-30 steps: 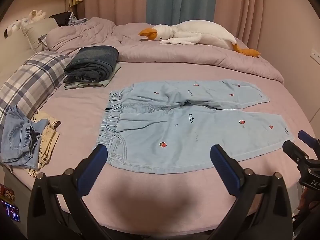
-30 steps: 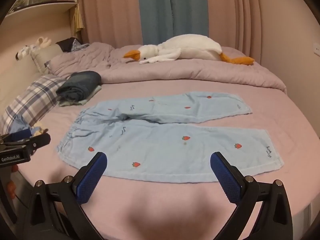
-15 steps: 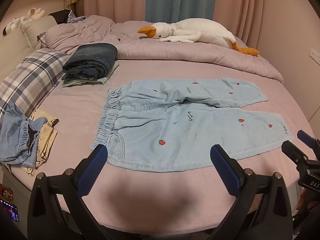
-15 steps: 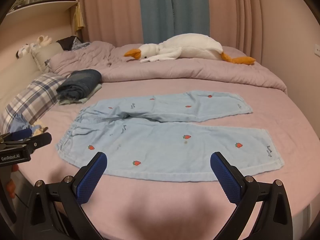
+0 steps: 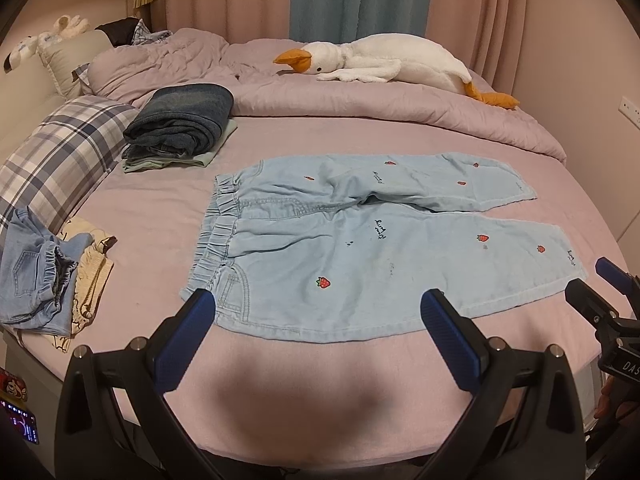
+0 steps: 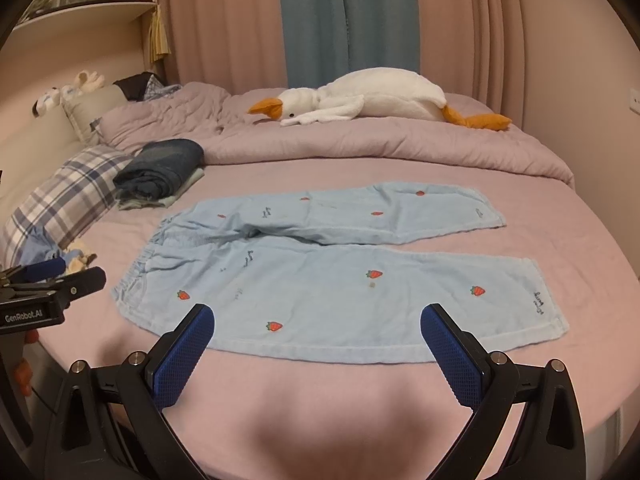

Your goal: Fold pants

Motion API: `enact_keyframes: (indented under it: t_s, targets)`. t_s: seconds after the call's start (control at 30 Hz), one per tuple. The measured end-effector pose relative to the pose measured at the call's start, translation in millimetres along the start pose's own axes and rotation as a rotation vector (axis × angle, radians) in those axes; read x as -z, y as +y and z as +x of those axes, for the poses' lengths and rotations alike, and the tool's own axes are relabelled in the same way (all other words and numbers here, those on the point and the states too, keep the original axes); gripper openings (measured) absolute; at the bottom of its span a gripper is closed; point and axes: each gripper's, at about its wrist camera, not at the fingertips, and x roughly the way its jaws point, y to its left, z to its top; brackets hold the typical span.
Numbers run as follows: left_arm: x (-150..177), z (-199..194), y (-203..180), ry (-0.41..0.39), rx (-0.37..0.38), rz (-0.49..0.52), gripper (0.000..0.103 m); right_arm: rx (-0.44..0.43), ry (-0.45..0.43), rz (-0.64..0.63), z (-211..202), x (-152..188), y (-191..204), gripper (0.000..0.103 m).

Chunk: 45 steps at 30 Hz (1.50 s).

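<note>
Light blue pants (image 5: 360,248) with red strawberry prints lie spread flat on the pink bed, waistband to the left, both legs pointing right; they also show in the right wrist view (image 6: 340,280). My left gripper (image 5: 320,312) is open and empty, hovering over the near edge of the pants by the waistband. My right gripper (image 6: 316,324) is open and empty over the near edge of the front leg. Each gripper shows at the edge of the other's view: the right one (image 5: 600,292), the left one (image 6: 60,276).
A folded dark denim stack (image 5: 180,124) lies at the back left beside a plaid pillow (image 5: 60,160). Crumpled jeans and cream clothes (image 5: 48,276) sit at the left edge. A plush goose (image 5: 384,62) lies on the bunched duvet (image 5: 360,108) behind.
Both grippers have shifted slightly forward and lower towards the pants' near edge. The pants have not moved and both grippers stay open.
</note>
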Motion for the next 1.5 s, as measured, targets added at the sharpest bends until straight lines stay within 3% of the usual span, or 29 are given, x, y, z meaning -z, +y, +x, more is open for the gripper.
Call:
enact_keyframes:
  t_s: [0.7,0.77,0.9,1.07,1.2,1.37,1.43,1.5]
  targets:
    - [-1.0,14.6,8.7,0.035,0.02,-0.044,0.103,-0.017,0.021,-0.021,10.3,-1.8,3.5,0.102]
    - [0.0,23.2,16.1,0.064,0.062,-0.092,0.103,-0.029,0.03,-0.033,14.8,-0.7,6.2,0.102]
    - [16.3,57.7,57.3,0.143,0.103,-0.316,0.102,-0.041,0.068,-0.09,30.8,10.3,17.4,0.102]
    - [45.9,94.5,111.5,0.231,0.239,-0.629,0.102,-0.034,0.109,-0.203,52.5,31.9,39.4,0.102]
    - [56.7,110.0,124.6,0.228,0.243,-0.679,0.101,-0.025,0.1,-0.358,67.1,51.7,63.6,0.102]
    - [50.2,126.8,129.3,0.162,0.217,-0.673,0.093,0.006,0.007,-0.655,83.7,78.1,102.7,0.102]
    - [46.0,133.8,130.4,0.153,0.191,-0.658,0.074,0.012,-0.019,-0.766,94.9,84.7,117.9,0.093]
    - [43.3,142.6,133.4,0.166,0.153,-0.665,0.061,0.015,-0.017,-0.825,106.3,86.1,127.7,0.067]
